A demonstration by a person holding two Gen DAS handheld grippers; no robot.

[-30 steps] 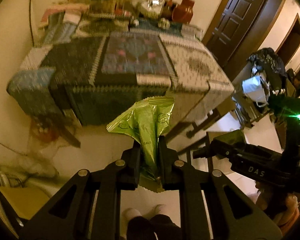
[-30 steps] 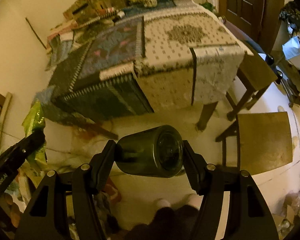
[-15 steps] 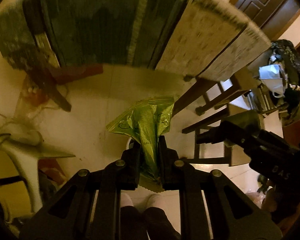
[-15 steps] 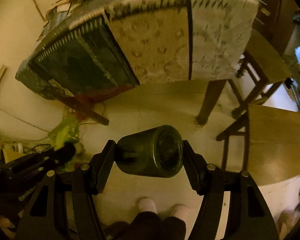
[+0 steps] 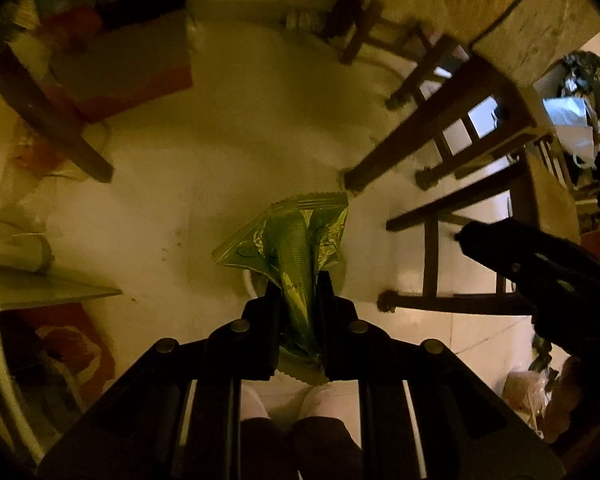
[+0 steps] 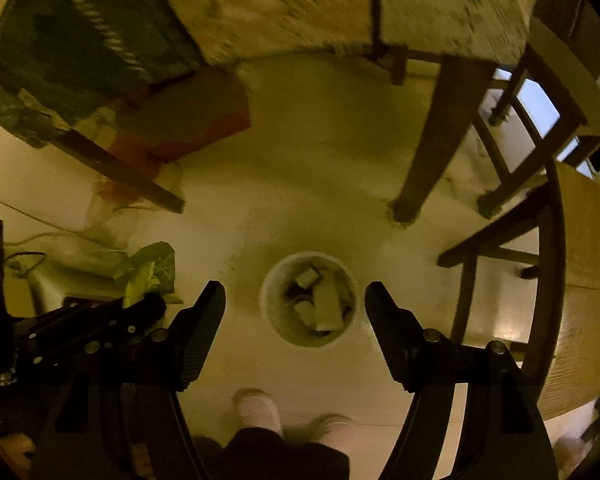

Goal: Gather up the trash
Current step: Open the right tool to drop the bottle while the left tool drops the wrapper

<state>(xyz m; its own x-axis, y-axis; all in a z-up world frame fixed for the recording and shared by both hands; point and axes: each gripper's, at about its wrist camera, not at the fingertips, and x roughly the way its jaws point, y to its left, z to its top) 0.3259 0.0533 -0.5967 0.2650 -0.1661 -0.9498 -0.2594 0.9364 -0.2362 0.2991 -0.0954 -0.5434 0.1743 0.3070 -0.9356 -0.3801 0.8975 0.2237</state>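
On the pale tiled floor (image 6: 308, 184), straight below the right gripper (image 6: 295, 300), stands one round white waste bin (image 6: 269, 304). Several crumpled pieces inside; count unclear. Right gripper's jaws are opening, nothing between them; the bin shows through the gap. One crinkled green foil snack wrapper (image 5: 296, 248) is pinched in the left gripper (image 5: 299, 292), jaws narrow, clamped on its lower end, upper end fanning out. From the right wrist view the wrapper sits left of the bin, off to its side. Two pale shoes (image 6: 258, 404) at the bottom edge. Two dark wooden table legs (image 6: 440, 136) visible, and one wooden chair (image 6: 580, 248) at right.
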